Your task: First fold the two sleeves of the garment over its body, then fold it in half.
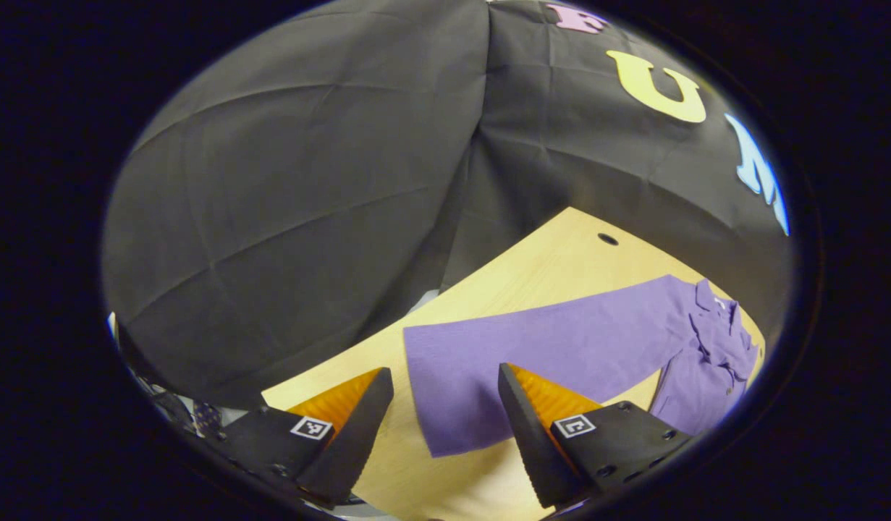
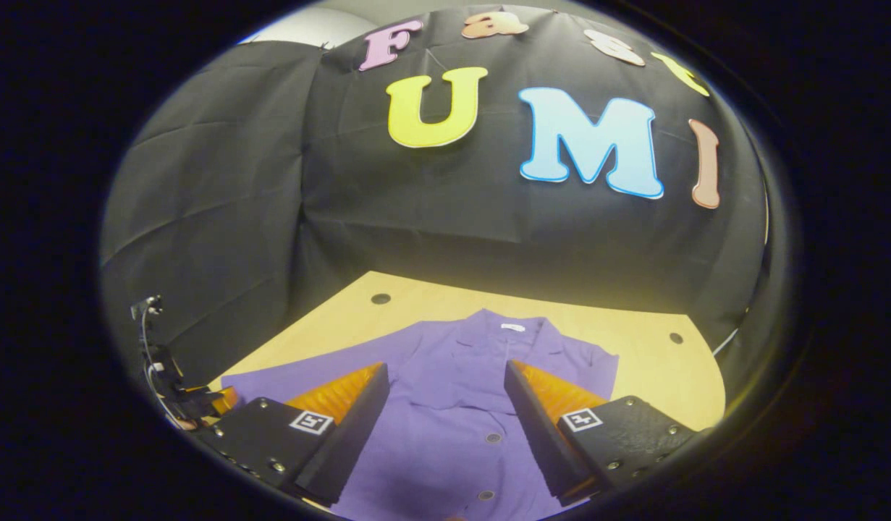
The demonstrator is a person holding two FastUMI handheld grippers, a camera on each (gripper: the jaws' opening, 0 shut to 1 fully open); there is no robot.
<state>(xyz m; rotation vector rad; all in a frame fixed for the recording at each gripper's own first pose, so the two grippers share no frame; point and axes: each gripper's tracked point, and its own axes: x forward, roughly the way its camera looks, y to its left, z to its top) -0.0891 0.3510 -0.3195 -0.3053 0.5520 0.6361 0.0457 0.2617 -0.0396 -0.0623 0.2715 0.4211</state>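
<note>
Purple cloth lies flat on the table: the garment [image 2: 459, 405] is a buttoned shirt with a collar, spread face up on the pale wood table [image 2: 655, 369]. In my right gripper view its collar points to the far edge, the button placket runs toward me, and one sleeve reaches out to the left. My right gripper [image 2: 445, 412] hangs above the shirt's chest, jaws wide apart, nothing between them. In my left gripper view the long sleeve [image 1: 532, 354] stretches across the table from the shirt's body at the right, its cuff end squarely near me. My left gripper [image 1: 445, 412] hovers over that cuff end, also spread wide and holding nothing. A small round hole [image 1: 608, 239] sits in the tabletop beyond the sleeve.
</note>
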